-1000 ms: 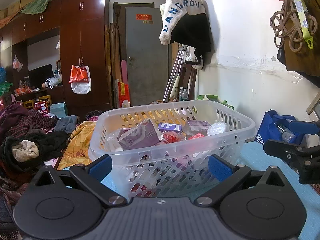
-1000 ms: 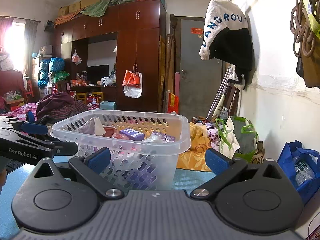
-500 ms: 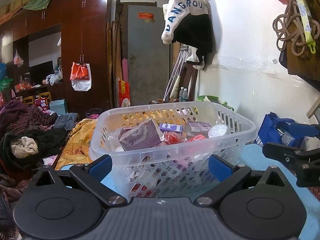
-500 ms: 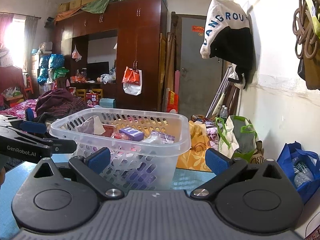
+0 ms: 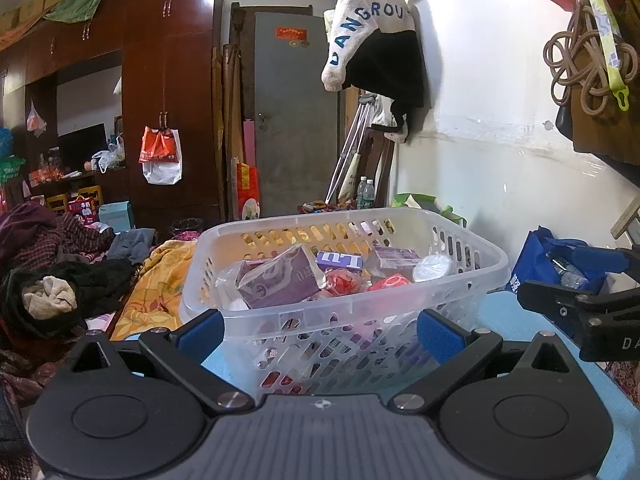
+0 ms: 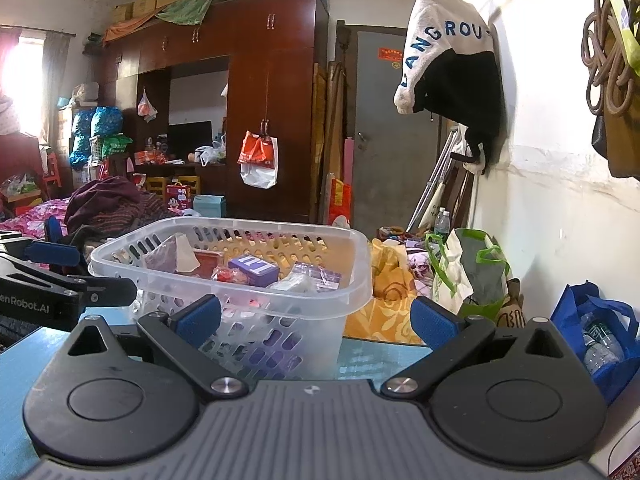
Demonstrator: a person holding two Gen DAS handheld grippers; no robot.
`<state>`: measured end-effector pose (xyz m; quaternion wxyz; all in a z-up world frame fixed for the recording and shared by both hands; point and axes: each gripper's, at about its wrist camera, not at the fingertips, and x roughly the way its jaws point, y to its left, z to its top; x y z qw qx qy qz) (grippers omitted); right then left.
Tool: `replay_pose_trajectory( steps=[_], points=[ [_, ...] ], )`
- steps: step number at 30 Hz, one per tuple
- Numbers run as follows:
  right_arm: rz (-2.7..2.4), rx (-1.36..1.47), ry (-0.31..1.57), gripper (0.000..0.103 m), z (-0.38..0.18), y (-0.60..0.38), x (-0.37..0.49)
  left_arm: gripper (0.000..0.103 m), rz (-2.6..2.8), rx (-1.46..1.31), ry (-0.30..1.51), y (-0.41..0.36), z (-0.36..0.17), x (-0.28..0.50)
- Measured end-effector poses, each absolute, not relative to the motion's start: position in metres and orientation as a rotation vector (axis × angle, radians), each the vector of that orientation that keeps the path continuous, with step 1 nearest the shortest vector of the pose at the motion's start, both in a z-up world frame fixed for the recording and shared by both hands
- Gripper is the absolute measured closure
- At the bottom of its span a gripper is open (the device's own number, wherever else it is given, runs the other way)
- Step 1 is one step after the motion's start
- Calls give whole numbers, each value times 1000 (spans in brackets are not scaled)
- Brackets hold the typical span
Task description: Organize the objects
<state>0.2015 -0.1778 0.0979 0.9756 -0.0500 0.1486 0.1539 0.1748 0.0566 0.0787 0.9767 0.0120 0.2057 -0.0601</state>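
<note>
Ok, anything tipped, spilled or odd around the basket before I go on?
Nothing stands out. The clear plastic basket sits upright on the blue table, its packets heaped loosely inside. Left gripper and right gripper are both open, holding nothing.

Dark wooden wardrobe [image 6: 256, 92] beside grey door [image 6: 394, 128], white wall [image 6: 560, 128] right.

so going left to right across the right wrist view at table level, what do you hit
left gripper → plastic basket → yellow blanket → green and white bag → blue bag
</note>
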Motion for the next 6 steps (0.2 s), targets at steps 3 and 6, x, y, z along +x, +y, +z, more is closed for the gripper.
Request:
replay_pose_trajectory(
  steps=[3, 6],
  points=[
    [309, -103, 298, 0, 98, -178, 201, 0, -117, 28, 409, 56, 79, 174],
    [309, -102, 298, 0, 98, -179, 201, 0, -110, 27, 403, 57, 80, 174]
  ],
)
